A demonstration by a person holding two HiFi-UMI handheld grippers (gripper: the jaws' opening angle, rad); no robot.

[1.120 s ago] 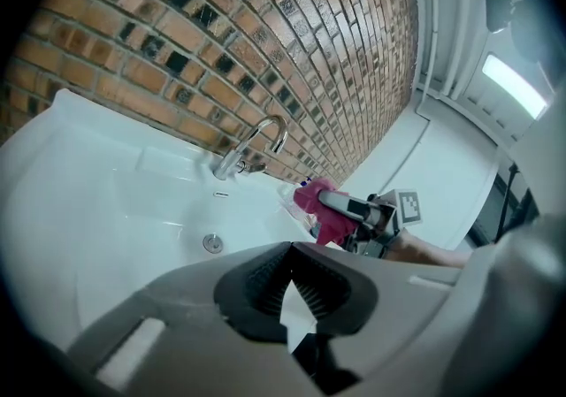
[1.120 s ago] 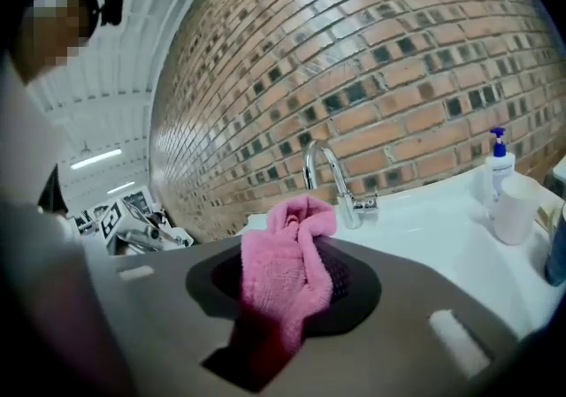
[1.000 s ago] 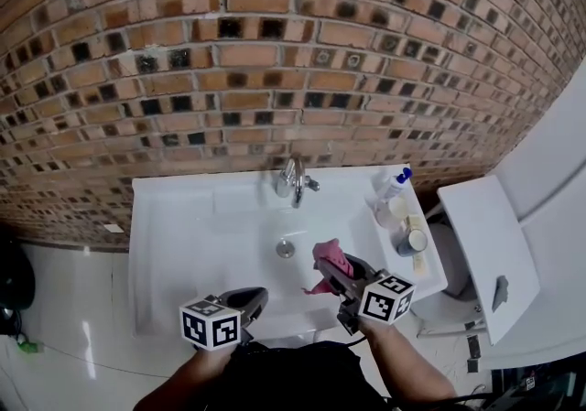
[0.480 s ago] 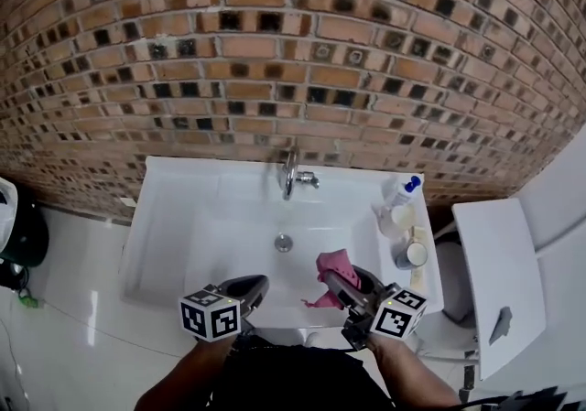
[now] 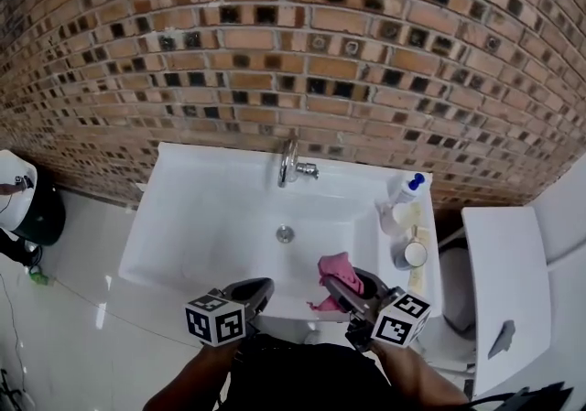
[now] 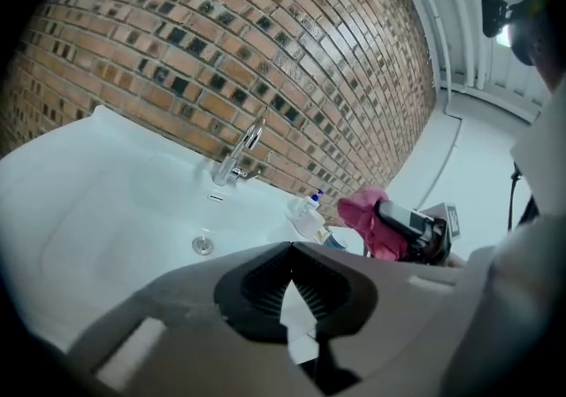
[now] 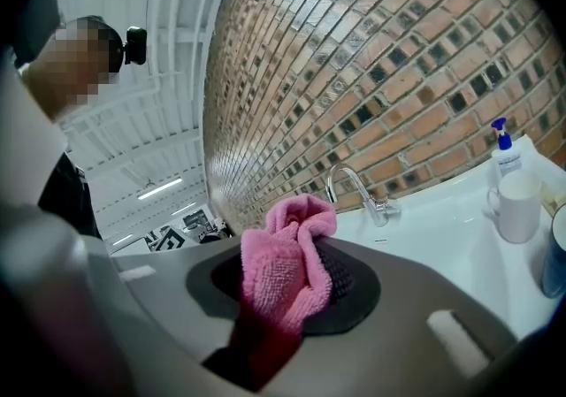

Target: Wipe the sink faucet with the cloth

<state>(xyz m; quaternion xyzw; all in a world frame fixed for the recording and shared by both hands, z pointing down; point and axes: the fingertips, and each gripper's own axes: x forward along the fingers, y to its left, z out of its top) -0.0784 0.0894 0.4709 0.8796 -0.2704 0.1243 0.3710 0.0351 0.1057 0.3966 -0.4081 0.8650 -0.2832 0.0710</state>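
The chrome faucet (image 5: 291,165) stands at the back of the white sink (image 5: 188,226), against the brick wall. It also shows in the left gripper view as a faucet (image 6: 240,152) and in the right gripper view as a faucet (image 7: 355,189). My right gripper (image 5: 331,283) is shut on a bunched pink cloth (image 5: 337,267) over the sink's front right part, well short of the faucet. The cloth (image 7: 285,264) bulges up between the jaws. My left gripper (image 5: 259,287) hangs at the sink's front edge, shut and holding nothing, its pads meeting at the tips (image 6: 292,249).
A pump soap bottle (image 5: 405,189), a pale mug (image 5: 399,215) and a dark cup (image 5: 412,254) crowd the sink's right ledge. The drain (image 5: 286,233) lies mid-basin. A white toilet lid (image 5: 504,263) is at the right, a black bin (image 5: 37,212) on the floor at the left.
The head view has swung, so the sink now sits higher and further right in it. Both grippers have drawn back toward the front edge. The cloth stays in the right gripper.
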